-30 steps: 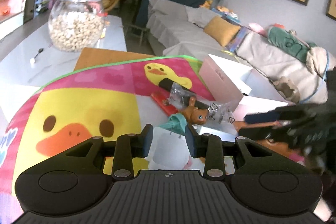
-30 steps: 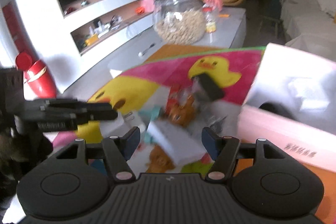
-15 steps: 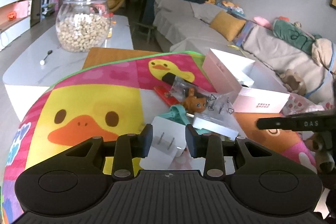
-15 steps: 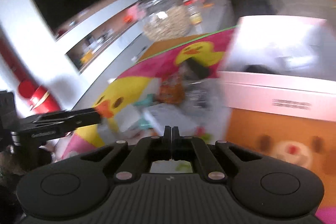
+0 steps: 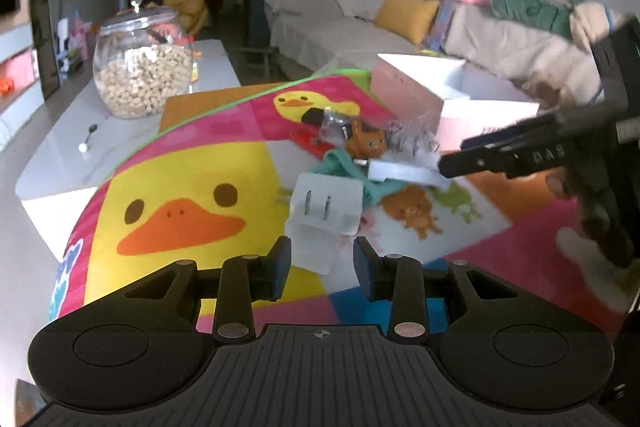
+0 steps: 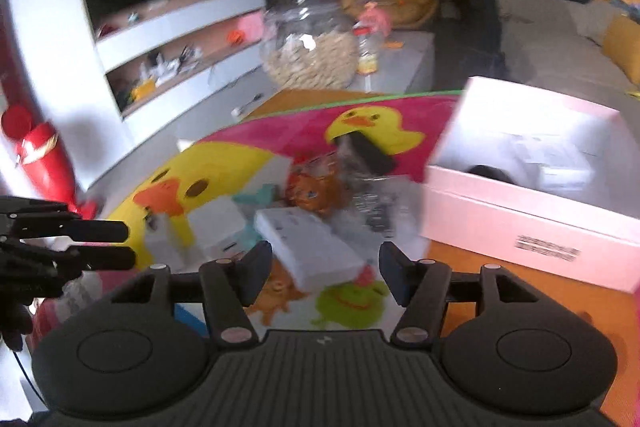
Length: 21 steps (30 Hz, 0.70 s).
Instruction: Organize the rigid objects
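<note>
The white plug (image 5: 325, 205) lies prongs-up (toward the camera), just ahead of the left gripper (image 5: 318, 269), fingers narrowly apart, empty; the right gripper (image 6: 326, 277) has just reopened wide around the flat white box (image 6: 310, 247), not pressing it.

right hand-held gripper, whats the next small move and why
Probably ease the right hand-held gripper forward and down over the flat white box, then close. Its jaws have just been opening, nothing is gripped, and the box lies just ahead of the gap, on the duck mat beside the open pink box.
</note>
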Each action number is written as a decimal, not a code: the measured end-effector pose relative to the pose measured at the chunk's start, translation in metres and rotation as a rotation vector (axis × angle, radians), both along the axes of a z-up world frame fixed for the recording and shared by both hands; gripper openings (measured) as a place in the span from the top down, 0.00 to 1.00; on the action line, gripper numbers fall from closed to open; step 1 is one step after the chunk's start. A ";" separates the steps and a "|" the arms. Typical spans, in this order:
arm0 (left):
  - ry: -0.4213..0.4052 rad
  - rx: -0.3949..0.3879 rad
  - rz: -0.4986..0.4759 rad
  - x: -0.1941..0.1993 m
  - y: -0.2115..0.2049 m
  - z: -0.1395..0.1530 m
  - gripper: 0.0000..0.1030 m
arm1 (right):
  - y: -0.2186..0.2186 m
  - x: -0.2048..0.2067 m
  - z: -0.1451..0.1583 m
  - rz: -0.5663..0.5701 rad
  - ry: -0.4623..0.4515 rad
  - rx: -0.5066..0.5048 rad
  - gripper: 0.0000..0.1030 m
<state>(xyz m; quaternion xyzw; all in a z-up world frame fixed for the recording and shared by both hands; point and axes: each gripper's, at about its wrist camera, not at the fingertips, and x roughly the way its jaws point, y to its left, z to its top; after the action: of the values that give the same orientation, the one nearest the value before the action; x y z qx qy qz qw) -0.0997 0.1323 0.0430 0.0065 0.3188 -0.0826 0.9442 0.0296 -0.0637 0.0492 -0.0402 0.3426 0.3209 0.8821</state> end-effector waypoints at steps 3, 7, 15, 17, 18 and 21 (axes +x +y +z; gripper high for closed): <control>-0.003 0.015 0.009 0.006 0.000 -0.005 0.63 | 0.013 0.004 -0.003 0.010 0.011 -0.022 0.42; -0.005 0.006 -0.015 0.021 -0.003 -0.009 0.63 | 0.021 0.003 -0.005 0.037 0.010 -0.037 0.42; 0.015 -0.055 -0.029 0.039 -0.007 -0.022 0.75 | 0.032 -0.001 -0.012 0.064 -0.045 -0.098 0.43; 0.026 -0.090 -0.034 0.037 -0.005 -0.025 0.76 | 0.037 0.001 -0.015 0.087 -0.054 -0.124 0.52; 0.027 -0.105 -0.037 0.035 -0.004 -0.025 0.77 | 0.039 0.002 -0.015 0.085 -0.063 -0.141 0.59; 0.022 -0.128 -0.057 0.028 -0.005 -0.023 0.77 | 0.031 0.004 -0.006 0.082 -0.030 -0.112 0.88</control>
<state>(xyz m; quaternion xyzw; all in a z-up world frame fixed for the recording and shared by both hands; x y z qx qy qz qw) -0.0721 0.1277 0.0202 -0.0458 0.3231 -0.1297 0.9363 0.0333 -0.0332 0.0432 -0.1084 0.3447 0.3364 0.8696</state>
